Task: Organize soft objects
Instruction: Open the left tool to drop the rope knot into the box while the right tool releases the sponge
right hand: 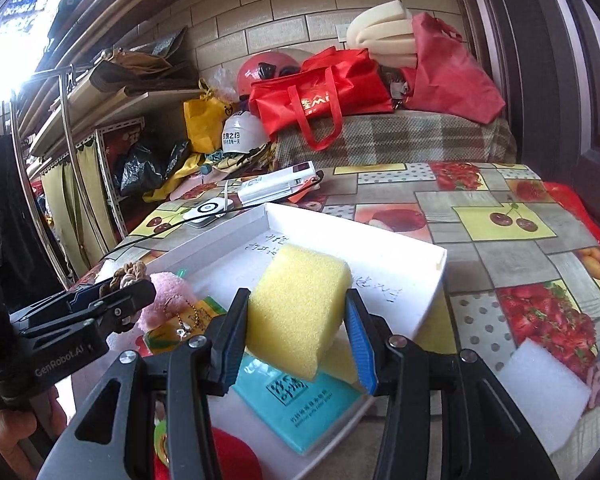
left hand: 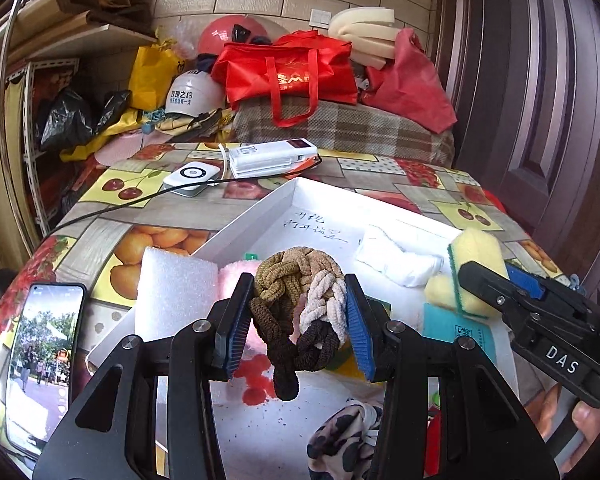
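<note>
I am holding a braided bundle of brown, tan and cream elastic hair ties [left hand: 300, 316] in my left gripper [left hand: 298, 320], its blue pads partly closed and pressing on both sides, above the near left of the shallow white cardboard tray [left hand: 252, 216]. My right gripper [right hand: 298, 336] is pinching a yellow foam sponge [right hand: 298, 312] likewise, over the tray's near right, above a teal tissue packet [right hand: 296, 404]. A pink plush toy [right hand: 168, 300] is lying in the tray.
</note>
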The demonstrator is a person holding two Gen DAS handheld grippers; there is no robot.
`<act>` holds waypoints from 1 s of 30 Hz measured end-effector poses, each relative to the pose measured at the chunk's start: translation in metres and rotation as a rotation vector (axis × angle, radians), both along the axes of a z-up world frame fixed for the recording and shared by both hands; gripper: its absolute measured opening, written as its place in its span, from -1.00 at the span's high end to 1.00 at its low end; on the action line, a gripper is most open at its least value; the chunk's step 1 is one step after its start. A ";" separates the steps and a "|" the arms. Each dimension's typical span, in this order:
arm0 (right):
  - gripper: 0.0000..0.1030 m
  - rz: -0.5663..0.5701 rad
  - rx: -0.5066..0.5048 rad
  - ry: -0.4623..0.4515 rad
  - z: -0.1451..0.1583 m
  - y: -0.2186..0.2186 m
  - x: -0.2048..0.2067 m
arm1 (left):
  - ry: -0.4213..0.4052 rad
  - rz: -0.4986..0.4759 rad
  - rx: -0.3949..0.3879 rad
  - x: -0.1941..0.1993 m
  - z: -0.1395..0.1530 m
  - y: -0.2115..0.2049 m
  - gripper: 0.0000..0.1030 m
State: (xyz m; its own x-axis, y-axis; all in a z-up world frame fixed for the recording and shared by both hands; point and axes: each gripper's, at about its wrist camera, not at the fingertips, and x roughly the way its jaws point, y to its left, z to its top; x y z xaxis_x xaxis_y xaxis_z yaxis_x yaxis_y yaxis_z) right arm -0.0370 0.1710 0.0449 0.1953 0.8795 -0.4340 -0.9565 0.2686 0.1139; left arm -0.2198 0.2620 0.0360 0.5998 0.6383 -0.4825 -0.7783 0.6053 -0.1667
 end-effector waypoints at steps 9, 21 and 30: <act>-0.13 -0.004 0.001 -0.083 0.003 0.006 -0.014 | 0.077 0.028 0.075 0.010 0.001 -0.008 -0.02; -0.89 -0.027 0.076 -0.087 0.008 -0.005 -0.011 | 0.041 0.116 0.058 -0.005 0.001 -0.002 -0.99; -1.00 -0.025 0.142 -0.138 0.010 -0.016 -0.022 | 0.016 0.117 0.076 -0.009 0.003 -0.005 -0.99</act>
